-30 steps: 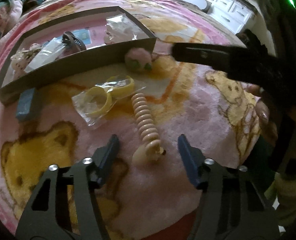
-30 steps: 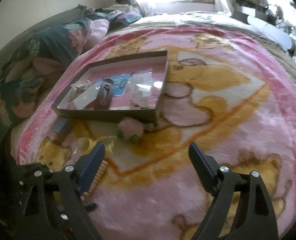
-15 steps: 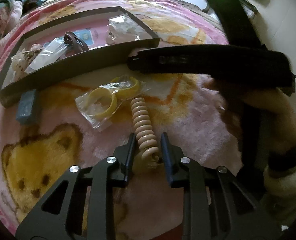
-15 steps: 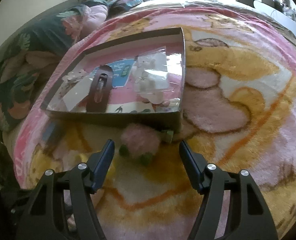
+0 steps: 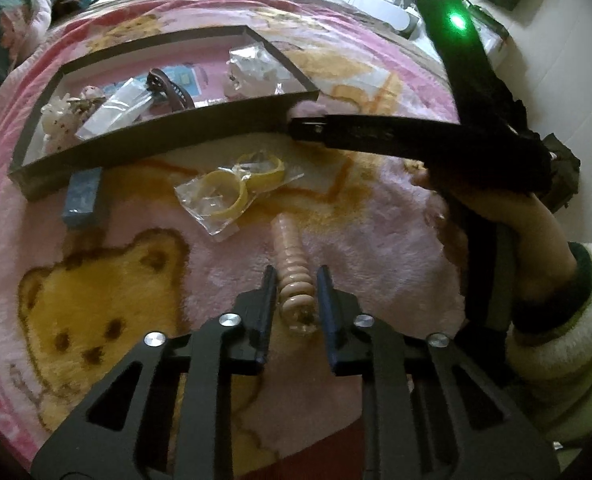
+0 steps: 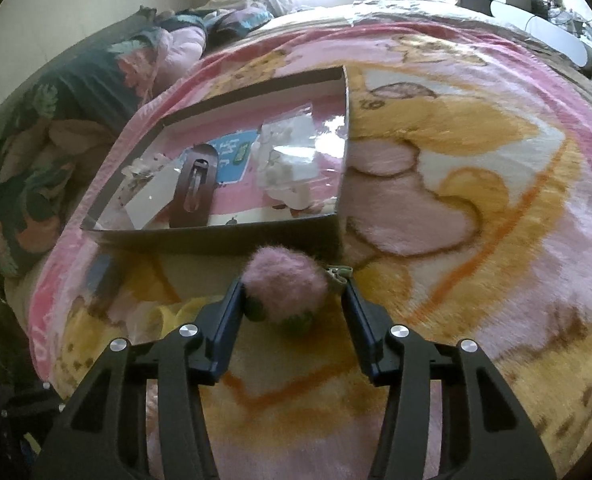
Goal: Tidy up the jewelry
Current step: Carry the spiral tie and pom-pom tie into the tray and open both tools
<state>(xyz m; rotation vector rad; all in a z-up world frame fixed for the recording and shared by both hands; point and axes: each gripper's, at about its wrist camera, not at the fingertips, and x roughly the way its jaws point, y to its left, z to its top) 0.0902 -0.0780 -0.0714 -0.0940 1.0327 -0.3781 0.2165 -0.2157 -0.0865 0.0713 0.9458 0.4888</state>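
Note:
My left gripper (image 5: 294, 280) is shut on the near end of a beige coiled hair tie (image 5: 290, 256) that lies on the pink blanket. My right gripper (image 6: 294, 290) is open, its jaws on either side of a fluffy pink pompom hair tie (image 6: 284, 284) lying just in front of the brown box (image 6: 216, 236). The box (image 5: 156, 140) holds a dark hair clip (image 6: 194, 188), clear bags and small ornaments. A clear bag of yellow rings (image 5: 232, 184) lies in front of the box.
A blue rectangular piece (image 5: 82, 196) lies by the box's near left corner. The right gripper's body and the hand holding it (image 5: 491, 200) cross the right side of the left wrist view. Pillows (image 6: 56, 120) lie beyond the blanket's left edge.
My left gripper closed on the coiled hair tie and has drawn it a little nearer. My right gripper moved forward and down until the pink pompom sits between its narrowing jaws.

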